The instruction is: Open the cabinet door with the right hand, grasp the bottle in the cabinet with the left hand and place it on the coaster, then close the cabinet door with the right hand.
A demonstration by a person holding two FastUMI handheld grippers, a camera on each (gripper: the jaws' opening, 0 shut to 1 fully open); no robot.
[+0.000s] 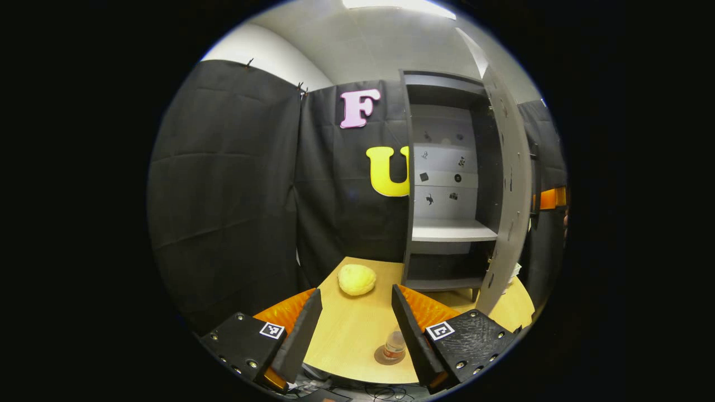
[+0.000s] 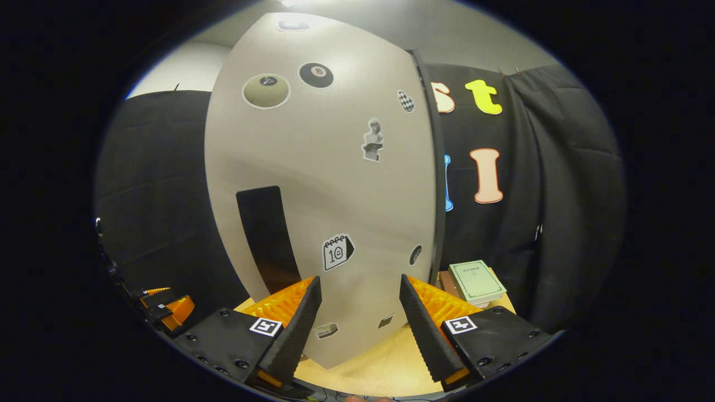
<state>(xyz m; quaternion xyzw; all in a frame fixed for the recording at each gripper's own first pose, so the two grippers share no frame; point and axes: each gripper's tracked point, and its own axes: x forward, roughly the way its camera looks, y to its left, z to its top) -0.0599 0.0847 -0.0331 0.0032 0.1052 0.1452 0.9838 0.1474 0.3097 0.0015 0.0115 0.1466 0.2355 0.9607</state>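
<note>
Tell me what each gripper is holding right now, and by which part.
Nothing. The left gripper is open above the bottle on its coaster; the right gripper is open facing the cabinet door.

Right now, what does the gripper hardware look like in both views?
Left gripper: two wedge-shaped fingers with ridged inner faces, mounted on black bolted blocks, each bearing a square black-and-white marker, with ribbed orange parts behind. Right gripper: same build, same markers. Dark cables lie beneath the table edge.
</note>
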